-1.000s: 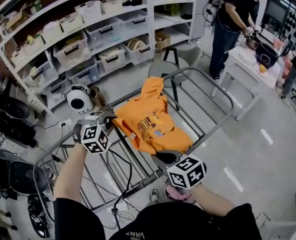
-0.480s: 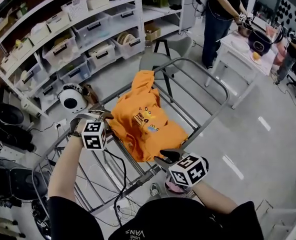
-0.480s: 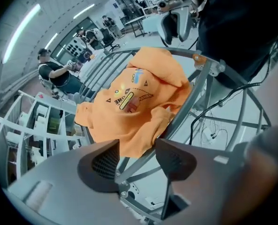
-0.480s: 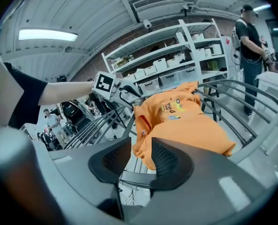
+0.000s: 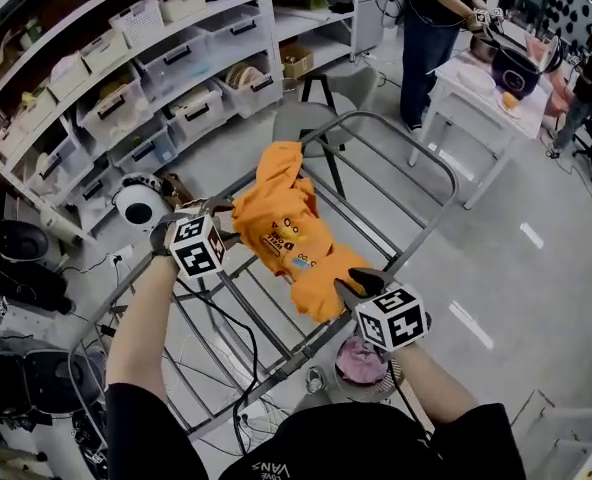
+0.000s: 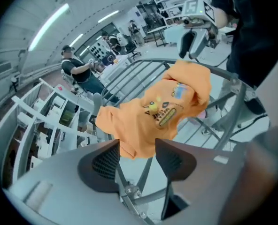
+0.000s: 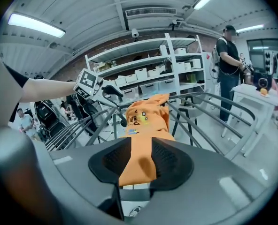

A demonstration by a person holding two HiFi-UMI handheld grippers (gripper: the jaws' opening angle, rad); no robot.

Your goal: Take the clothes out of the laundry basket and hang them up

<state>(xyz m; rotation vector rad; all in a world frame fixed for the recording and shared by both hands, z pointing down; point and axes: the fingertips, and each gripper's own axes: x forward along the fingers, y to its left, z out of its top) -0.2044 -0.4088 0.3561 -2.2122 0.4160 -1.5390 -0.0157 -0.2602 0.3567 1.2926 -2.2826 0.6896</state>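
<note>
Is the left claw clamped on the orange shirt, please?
No; the left claw has just been opening, with the orange shirt loose between its pads.

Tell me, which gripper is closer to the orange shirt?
Right. The right gripper, jaws just opened, has the orange shirt between them; the left gripper, also just opened, is beside the shirt's other edge, nothing between its jaws.

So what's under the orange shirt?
Grey bars of the drying rack hold the orange shirt up, with floor visible through the gaps. The bar stretches beneath the cloth are covered.
</note>
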